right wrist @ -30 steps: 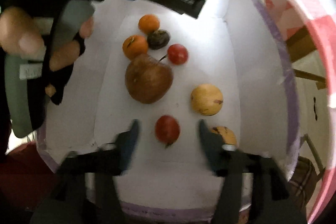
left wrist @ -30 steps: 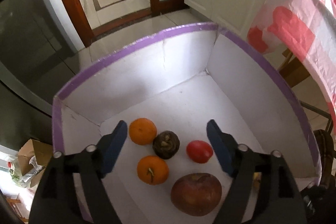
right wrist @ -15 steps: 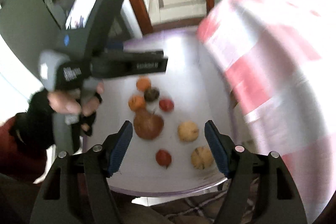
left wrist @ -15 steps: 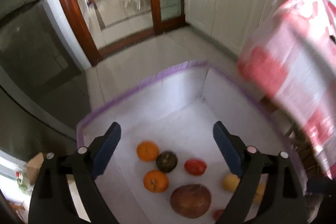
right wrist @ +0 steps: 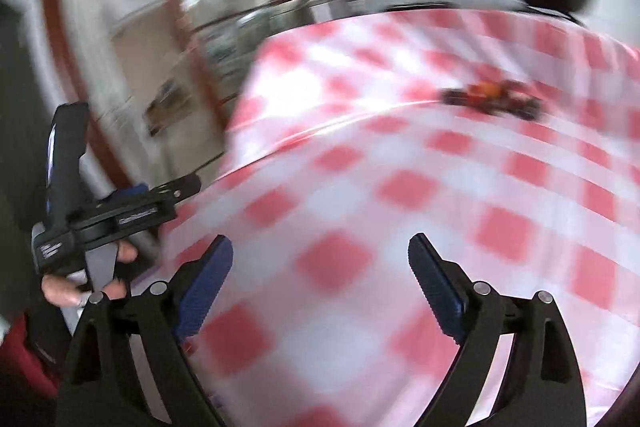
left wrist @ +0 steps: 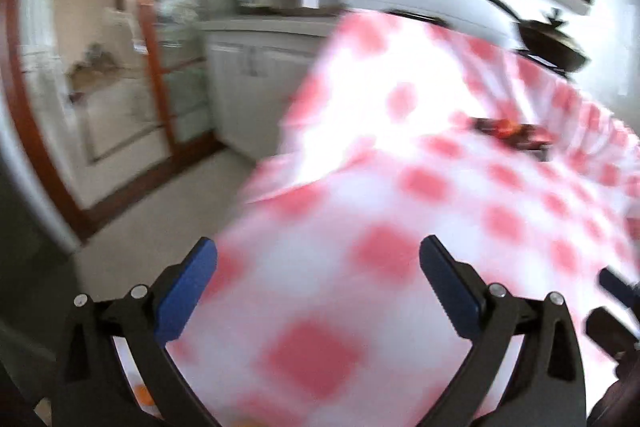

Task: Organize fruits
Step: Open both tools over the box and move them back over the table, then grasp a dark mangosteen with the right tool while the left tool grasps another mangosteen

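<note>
Jaws of both grippers stand spread wide with nothing between them. The left gripper (left wrist: 318,281) hovers over the near edge of a table draped in a red-and-white checked cloth (left wrist: 420,187), and the right gripper (right wrist: 320,275) hovers over the same cloth, a little further in. In the right view the left gripper shows again at nine o'clock, with the person's hand (right wrist: 86,277) around its handle.

Further out, toward one o'clock in both views, a dark tray (right wrist: 496,101) rests on the cloth with what looks like orange-red fruit (right wrist: 486,90) in it; blur hides how many pieces there are. A sliver of orange at seven o'clock in the left view may be more fruit lying below the table edge, but I cannot tell for sure.

Behind the table, at one o'clock, a dark pan (left wrist: 548,41) sits on the counter, with white cabinets at ten o'clock.

Small round fruit like this is likely light and smooth, prone to rolling, and easily bruised. A gentle squeeze across the widest middle seems the safest hold.
</note>
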`<state>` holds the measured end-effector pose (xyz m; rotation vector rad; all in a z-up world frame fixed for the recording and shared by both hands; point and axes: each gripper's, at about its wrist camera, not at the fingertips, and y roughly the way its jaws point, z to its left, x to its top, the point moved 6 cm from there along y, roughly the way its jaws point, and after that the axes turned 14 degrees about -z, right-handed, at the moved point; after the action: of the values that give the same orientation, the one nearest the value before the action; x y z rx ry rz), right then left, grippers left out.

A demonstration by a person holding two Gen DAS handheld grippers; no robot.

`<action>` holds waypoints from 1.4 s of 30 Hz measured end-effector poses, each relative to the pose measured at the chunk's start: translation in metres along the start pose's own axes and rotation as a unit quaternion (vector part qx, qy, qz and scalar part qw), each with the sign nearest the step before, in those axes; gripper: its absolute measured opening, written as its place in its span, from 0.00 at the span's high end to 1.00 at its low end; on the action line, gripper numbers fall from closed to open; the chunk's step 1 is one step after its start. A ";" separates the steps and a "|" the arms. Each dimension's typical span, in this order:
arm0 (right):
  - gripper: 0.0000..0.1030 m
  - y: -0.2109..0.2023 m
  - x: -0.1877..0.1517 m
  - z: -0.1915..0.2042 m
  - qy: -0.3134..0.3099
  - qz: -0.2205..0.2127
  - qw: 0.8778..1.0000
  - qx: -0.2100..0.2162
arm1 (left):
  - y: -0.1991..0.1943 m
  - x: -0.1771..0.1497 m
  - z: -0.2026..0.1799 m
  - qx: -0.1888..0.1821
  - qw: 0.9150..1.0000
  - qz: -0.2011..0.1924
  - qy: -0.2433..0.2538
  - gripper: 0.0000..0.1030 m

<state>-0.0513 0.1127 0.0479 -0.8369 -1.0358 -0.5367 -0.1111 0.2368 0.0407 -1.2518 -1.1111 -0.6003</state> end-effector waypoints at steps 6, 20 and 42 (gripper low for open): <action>0.16 0.005 0.020 -0.116 0.057 -0.029 0.992 -0.110 | 0.089 0.012 -0.140 -0.046 0.998 0.042 -0.001 0.02; 0.16 0.038 0.049 -0.252 0.100 -0.052 0.967 -0.227 | 0.213 0.061 -0.246 -0.071 0.991 -0.003 -0.109 0.02; 0.51 0.228 0.092 -0.292 0.005 0.096 0.965 -0.244 | 0.227 0.052 -0.198 -0.060 0.980 -0.002 -0.190 0.02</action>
<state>0.3097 0.0085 -0.0222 -1.3538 -0.8087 -0.6404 0.1687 0.1207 0.0021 -1.5096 -1.4095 -0.4457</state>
